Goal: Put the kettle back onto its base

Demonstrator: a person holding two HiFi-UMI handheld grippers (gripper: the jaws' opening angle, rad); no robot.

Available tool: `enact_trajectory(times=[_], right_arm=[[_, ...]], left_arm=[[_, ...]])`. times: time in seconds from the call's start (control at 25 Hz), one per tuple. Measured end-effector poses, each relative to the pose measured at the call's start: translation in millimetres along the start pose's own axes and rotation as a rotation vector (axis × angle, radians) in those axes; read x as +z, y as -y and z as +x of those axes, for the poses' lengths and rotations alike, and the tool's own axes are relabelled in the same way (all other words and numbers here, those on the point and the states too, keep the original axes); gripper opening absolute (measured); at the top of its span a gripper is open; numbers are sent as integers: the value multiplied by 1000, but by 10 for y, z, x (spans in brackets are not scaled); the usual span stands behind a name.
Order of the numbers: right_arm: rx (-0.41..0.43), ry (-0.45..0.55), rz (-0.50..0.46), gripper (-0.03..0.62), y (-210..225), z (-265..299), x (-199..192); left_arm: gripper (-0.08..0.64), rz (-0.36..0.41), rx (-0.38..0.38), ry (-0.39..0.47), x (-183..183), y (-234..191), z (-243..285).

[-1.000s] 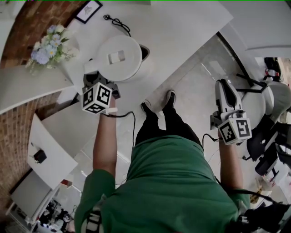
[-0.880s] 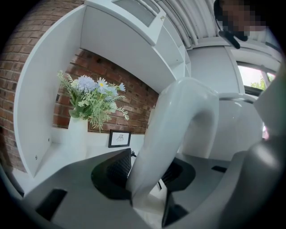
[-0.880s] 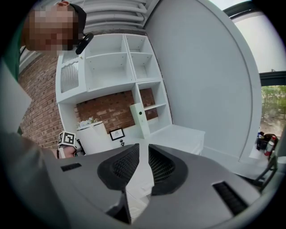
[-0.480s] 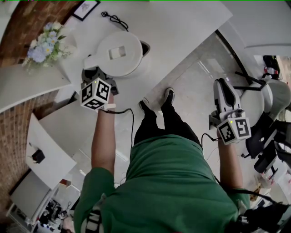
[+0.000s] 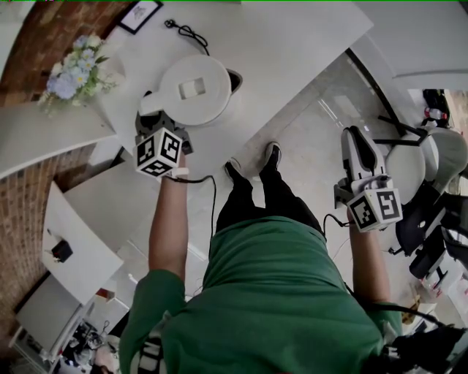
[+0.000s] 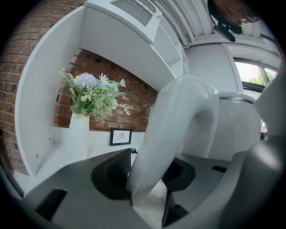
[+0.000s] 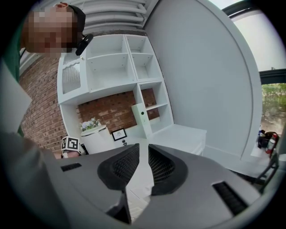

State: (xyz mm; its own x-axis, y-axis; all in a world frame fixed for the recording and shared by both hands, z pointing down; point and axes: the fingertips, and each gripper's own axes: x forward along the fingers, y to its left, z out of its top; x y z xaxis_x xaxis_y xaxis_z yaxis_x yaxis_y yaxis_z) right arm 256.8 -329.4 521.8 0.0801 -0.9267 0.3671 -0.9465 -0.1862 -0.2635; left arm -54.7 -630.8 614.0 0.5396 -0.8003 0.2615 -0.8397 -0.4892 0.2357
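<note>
The white kettle point(image 5: 194, 91) is seen from above over the white counter point(image 5: 292, 44). My left gripper point(image 5: 157, 120) is shut on its handle point(image 6: 174, 134), which fills the space between the dark pads point(image 6: 114, 172). A dark part point(image 5: 234, 80) pokes out at the kettle's right edge; I cannot tell whether it is the base. In the right gripper view the kettle point(image 7: 96, 134) shows far off at the left. My right gripper point(image 5: 358, 142) hangs over the floor at the right, away from the counter, open by a narrow gap with nothing in it point(image 7: 140, 167).
A black cord with a plug point(image 5: 186, 33) lies on the counter behind the kettle. A vase of flowers point(image 5: 77, 73) and a small framed picture point(image 5: 142, 16) stand at the back left. Dark chairs and gear point(image 5: 431, 219) crowd the floor at the right.
</note>
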Motion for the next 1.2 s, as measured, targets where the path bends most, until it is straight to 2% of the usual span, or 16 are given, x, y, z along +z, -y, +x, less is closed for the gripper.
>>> enact_trajectory(times=[0.16,0.36,0.64,0.92,1.2], right_arm=[[5,5,2,80,-30,-5,7],[6,15,10,80,-65,-23,-2],[16,21,16,78,-142,-33,-10],[32,41,4,77,-274,-11,73],[44,90,-16,75,-476,9,279]], left_arm=[[176,2,-17,-11,-28,-11,-12],[176,3,-42,-70,-111,10,-30],[208,20,-10,-142,-359,-18,-250],[209,-1,-14,-152,-408,-42,-607],[209,-14,-7,-115,-126,-219,-1044]])
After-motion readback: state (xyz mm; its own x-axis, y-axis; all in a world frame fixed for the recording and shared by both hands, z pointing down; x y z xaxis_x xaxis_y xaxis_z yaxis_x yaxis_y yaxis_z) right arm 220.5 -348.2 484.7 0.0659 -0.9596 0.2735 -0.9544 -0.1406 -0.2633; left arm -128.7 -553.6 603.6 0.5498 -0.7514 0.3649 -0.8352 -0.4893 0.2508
